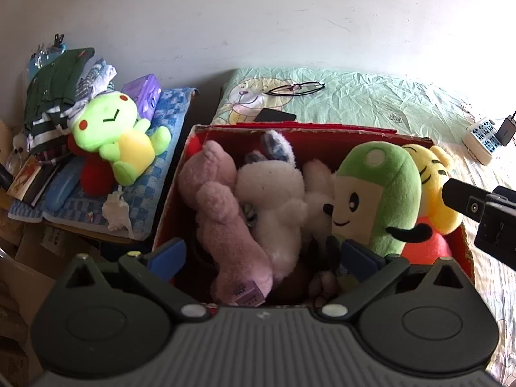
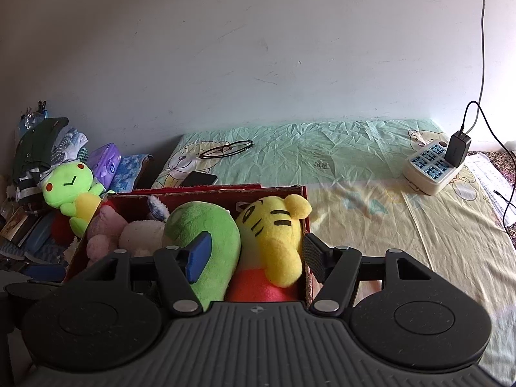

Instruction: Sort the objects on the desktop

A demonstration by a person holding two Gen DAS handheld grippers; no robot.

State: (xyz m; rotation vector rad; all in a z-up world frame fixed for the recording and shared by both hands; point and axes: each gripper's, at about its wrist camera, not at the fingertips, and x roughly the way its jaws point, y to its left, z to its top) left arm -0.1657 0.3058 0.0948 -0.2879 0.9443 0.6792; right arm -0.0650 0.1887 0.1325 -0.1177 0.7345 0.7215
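Note:
A red cardboard box [image 1: 175, 193] [image 2: 206, 190] on the bed holds several plush toys: a pink one [image 1: 222, 213], a white one [image 1: 277, 193], a green one with a face [image 1: 377, 193] [image 2: 209, 225] and a yellow tiger [image 1: 432, 174] [image 2: 277, 225]. My left gripper [image 1: 262, 254] hovers open over the box's near side, above the pink and white toys and touching neither. My right gripper [image 2: 256, 258] is open at the box's right end, its jaws still spreading. Its blue pad [image 2: 198, 256] lies against the green toy, and its other finger stands by the box's right wall with the tiger between them.
A light green frog plush [image 1: 113, 132] [image 2: 72, 187] lies on a blue checked cloth [image 1: 161, 167] left of the box, beside a clothes pile [image 1: 58, 96] and a purple pack [image 1: 145, 93]. Glasses [image 1: 296, 88] and a phone [image 1: 274, 116] rest behind the box. A power strip [image 2: 432, 167] sits far right.

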